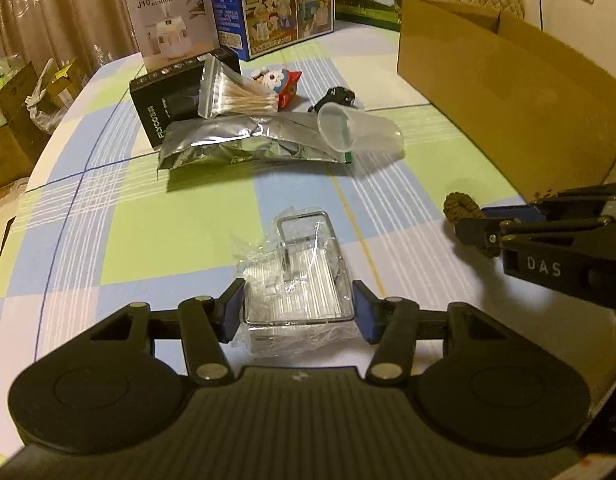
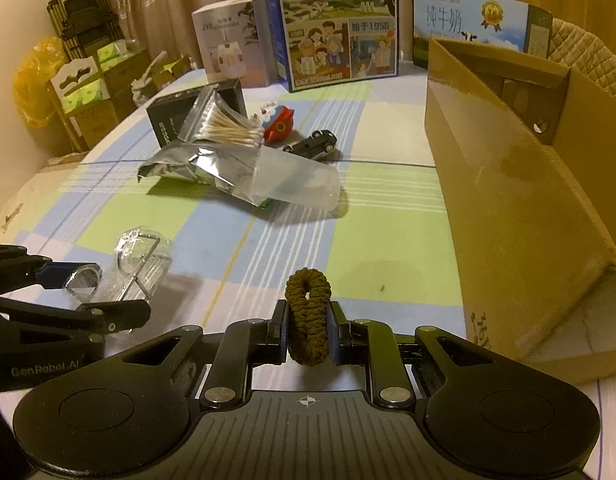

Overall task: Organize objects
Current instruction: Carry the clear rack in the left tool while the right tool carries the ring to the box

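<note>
Hair tie (image 2: pixel 308 316), a brown braided loop, is clamped upright between the jaws of the right gripper (image 2: pixel 308 334), held just above the checked tabletop (image 2: pixel 387 248) in front of the open cardboard box (image 2: pixel 507 184). Jaws of the left gripper (image 1: pixel 298 310) stand apart on either side of a clear plastic packet (image 1: pixel 304 276) holding a wire-rimmed clear item; whether the blue pads (image 1: pixel 234 308) press on it I cannot tell. That packet lies on the tabletop near the front edge, to the left of the hair tie. Farther out sits a cluster: a silver foil pouch (image 1: pixel 244 144) lying flat, with a translucent plastic cup (image 1: pixel 355 130) tipped on its side against the pouch's right end; nothing shows inside the cup. Behind the pouch a clear zip bag (image 1: pixel 236 92) filled with cotton swabs leans on a black box (image 1: pixel 168 100). Beside these lie a red and white toy figure (image 1: pixel 282 82) and a small black toy car (image 2: pixel 313 144). The cardboard box stands on the right side of the tabletop, its inside mostly hidden by its near wall. At the far edge stand a white humidifier box (image 1: pixel 170 20) and two milk cartons (image 1: pixel 284 4)
</note>
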`<state>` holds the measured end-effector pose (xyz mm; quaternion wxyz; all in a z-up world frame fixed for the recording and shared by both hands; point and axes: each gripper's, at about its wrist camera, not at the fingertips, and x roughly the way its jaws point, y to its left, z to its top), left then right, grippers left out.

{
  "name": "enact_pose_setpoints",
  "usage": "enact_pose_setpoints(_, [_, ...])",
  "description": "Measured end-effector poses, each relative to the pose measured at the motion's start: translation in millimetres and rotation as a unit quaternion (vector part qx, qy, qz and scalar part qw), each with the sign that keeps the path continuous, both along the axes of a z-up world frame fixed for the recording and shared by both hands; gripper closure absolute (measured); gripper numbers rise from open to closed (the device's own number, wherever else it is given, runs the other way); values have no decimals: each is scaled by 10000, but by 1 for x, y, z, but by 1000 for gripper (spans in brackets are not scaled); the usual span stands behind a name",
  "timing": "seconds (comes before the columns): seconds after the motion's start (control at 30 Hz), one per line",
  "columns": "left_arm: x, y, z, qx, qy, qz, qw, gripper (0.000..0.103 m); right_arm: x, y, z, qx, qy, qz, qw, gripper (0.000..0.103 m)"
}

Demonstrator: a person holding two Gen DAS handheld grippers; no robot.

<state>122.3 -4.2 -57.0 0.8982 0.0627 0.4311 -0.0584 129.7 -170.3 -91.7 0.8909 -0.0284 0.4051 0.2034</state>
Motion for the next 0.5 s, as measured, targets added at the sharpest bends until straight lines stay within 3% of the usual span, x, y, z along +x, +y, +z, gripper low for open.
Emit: enact_pose_setpoints(0.5, [-42,-6,56,-615,-272,52,9977,53,-56,-22,62,-20,-396,-171,9991,87])
